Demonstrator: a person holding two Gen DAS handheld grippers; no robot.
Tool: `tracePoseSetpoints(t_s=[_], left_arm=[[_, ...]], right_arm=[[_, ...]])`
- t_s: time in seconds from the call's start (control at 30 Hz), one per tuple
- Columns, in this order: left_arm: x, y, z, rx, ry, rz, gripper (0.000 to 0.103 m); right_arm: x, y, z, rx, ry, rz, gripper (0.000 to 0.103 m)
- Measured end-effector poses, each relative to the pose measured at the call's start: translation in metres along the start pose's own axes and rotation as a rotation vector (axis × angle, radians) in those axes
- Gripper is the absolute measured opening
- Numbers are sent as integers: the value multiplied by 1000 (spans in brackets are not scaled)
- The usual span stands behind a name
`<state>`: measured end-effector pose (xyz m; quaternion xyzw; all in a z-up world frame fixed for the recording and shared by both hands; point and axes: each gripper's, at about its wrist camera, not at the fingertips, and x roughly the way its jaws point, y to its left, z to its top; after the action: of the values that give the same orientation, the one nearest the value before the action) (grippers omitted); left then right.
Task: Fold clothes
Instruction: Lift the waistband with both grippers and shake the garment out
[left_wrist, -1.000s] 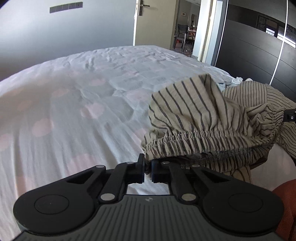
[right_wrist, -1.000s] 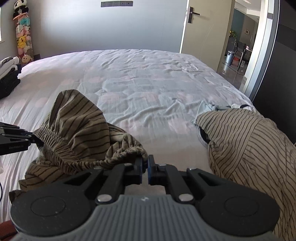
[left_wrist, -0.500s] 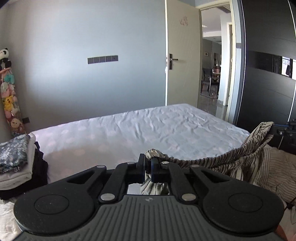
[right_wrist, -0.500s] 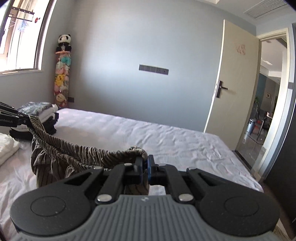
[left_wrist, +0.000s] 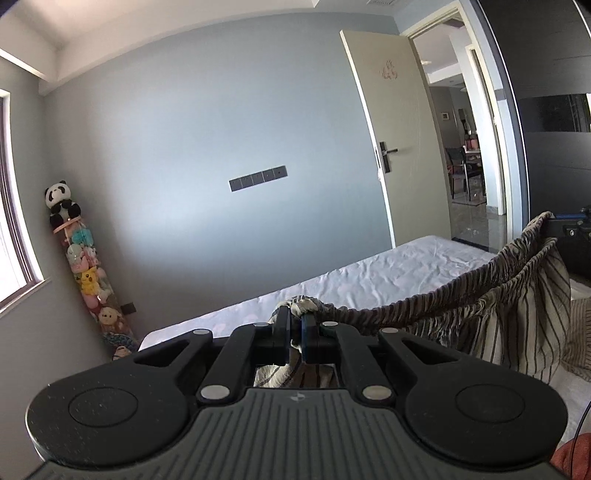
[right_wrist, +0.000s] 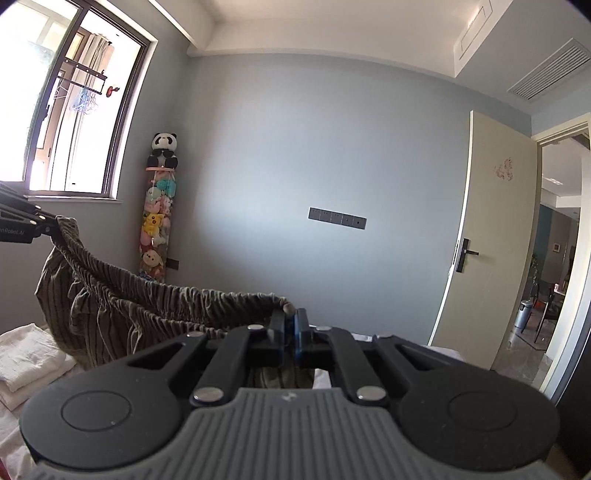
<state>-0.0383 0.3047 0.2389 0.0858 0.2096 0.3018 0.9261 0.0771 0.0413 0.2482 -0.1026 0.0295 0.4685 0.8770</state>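
Note:
A beige garment with dark stripes and an elastic gathered waistband (left_wrist: 480, 306) hangs in the air, stretched between both grippers. My left gripper (left_wrist: 295, 325) is shut on one end of the waistband. My right gripper (right_wrist: 291, 325) is shut on the other end, with the striped garment (right_wrist: 110, 306) sagging away to the left. In the right wrist view the left gripper (right_wrist: 22, 229) shows at the far left edge. The right gripper (left_wrist: 572, 225) shows at the far right of the left wrist view. The cloth below the waistband is mostly hidden behind the gripper bodies.
The bed (left_wrist: 388, 269) with a white sheet lies below and ahead. Folded white cloth (right_wrist: 26, 354) sits at the lower left. A column of plush toys (right_wrist: 159, 221) stands in the corner by the window (right_wrist: 74, 110). An open door (right_wrist: 491, 240) is on the right.
Both grippers have risen well above the bed with the striped garment, lifting it off the sheet. The waistband is now pulled into a line between them, and both cameras tilted up toward the wall.

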Motion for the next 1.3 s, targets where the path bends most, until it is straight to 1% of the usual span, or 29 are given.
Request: tracePoseSetpoints(t_s=[0.1,0.2,0.3,0.4,0.47,0.53,0.6,0.63,0.73,0.83,0.87,0.9,0.93,1.03,1.1,1.17,1.23,1.3], left_arm=[[35,-1,-5,32,54,43,6],[67,6,-11,23,98,81,6],[94,12,-13,9,107,123,6],[112,22,-5,-7,85,178,6],[123,28,1,-16,67,216,6],[127,33,13,-20,22,249,6],[121,39,24,-19,-30,267,6],[115,39,24,-16,-41,263,6],[96,37,26,-7,-73,253,6],[76,35,27,1,-106,242,6],[70,35,27,4,-117,239,6],[66,32,20,6,-107,226,6],[63,27,4,8,-82,210,6],[62,10,-59,2,-11,167,6],[70,-4,-110,-23,85,137,6],[77,-18,-159,-53,191,115,6],[85,-32,-208,-82,298,95,6],[91,-37,-246,-134,390,69,6]], right_arm=[[35,0,0,29,53,10,6],[77,1,-7,51,104,17,6],[121,2,-17,56,134,7,6],[162,4,-23,70,141,-9,6],[184,8,-21,78,120,-25,6],[201,12,-16,88,82,-44,5],[209,11,-5,103,25,-64,5],[211,10,1,112,-8,-74,5],[204,4,18,138,-95,-91,6],[188,7,21,137,-120,-82,6],[182,9,16,137,-116,-75,6],[177,12,6,137,-100,-66,6],[171,15,-3,137,-85,-57,6],[159,27,-49,137,2,-16,6],[156,37,-93,160,95,15,6],[154,43,-142,222,205,43,6],[152,47,-192,302,324,63,6],[149,51,-238,392,434,76,6]])
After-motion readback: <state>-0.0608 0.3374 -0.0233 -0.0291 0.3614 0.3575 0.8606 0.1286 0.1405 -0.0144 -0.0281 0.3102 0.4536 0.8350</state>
